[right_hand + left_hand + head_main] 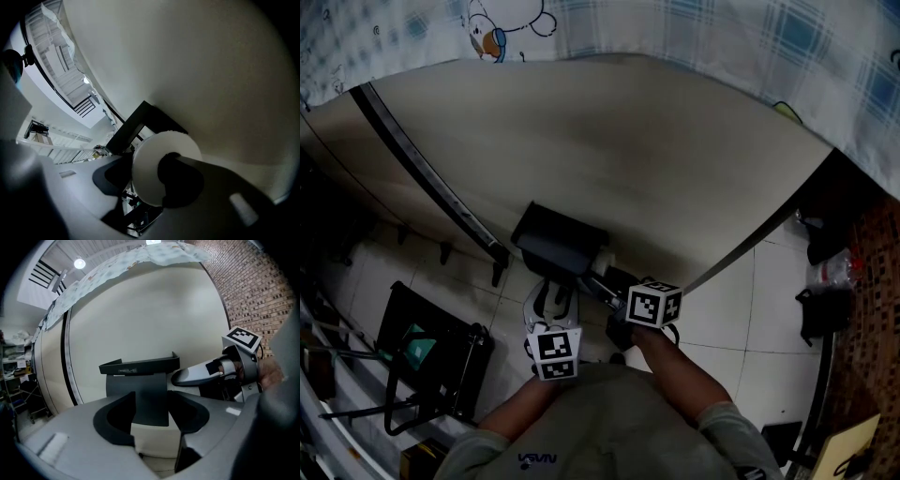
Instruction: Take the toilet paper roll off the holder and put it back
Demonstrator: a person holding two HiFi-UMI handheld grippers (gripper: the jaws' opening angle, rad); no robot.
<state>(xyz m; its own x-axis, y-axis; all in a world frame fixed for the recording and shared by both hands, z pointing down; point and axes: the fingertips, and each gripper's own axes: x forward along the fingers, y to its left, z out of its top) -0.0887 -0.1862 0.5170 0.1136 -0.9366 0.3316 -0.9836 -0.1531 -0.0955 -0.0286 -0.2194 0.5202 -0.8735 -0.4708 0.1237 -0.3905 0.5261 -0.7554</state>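
Note:
The black holder [560, 240] is fixed to the cream wall, with a shelf [139, 365] on top and a flat black plate [151, 397] hanging under it. The white toilet paper roll [154, 440] sits below that plate, side-on between the dark pads of my left gripper [154, 430], which press on both its ends. My right gripper [147, 180] faces the roll's round end [150, 157]. Its right pad [180, 180] covers the core and its left pad [112, 176] stands beside the rim, with no pinch showing. From above, the left gripper [548, 305] and the right gripper [602, 281] both point at the holder.
A black rail [431, 178] runs slantwise down the wall to the holder's left. A black wire rack [431, 347] stands on the tiled floor at the lower left, and dark items [825, 309] lie at the right. Checked cloth [694, 28] hangs above. A brick wall [253, 291] is at the right.

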